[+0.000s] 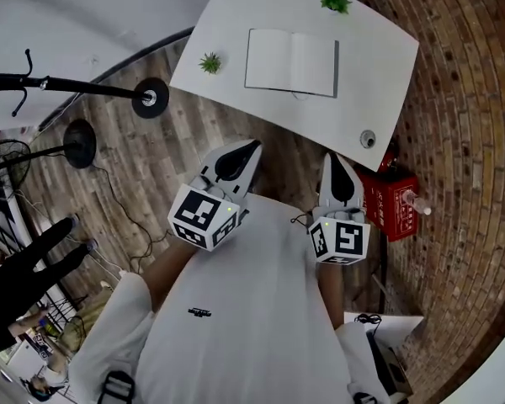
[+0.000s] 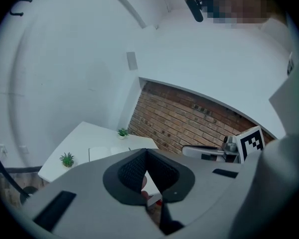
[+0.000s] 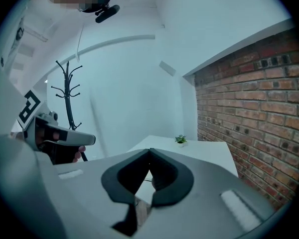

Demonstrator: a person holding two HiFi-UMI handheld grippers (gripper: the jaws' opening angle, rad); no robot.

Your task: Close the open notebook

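White shirt fills the bottom of the head view. Just beyond it, the left gripper and right gripper hang side by side over the wood floor, both short of the table. Each claw is fully closed, tips meeting, with nothing held. The notebook lies open and flat on the white table between two small plants, well apart from both grippers.

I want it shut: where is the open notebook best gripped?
Likely the right half's outer edge on the notebook, approached from the right side: it lies flat and open, spine in the middle, so that free edge can lift and fold over.
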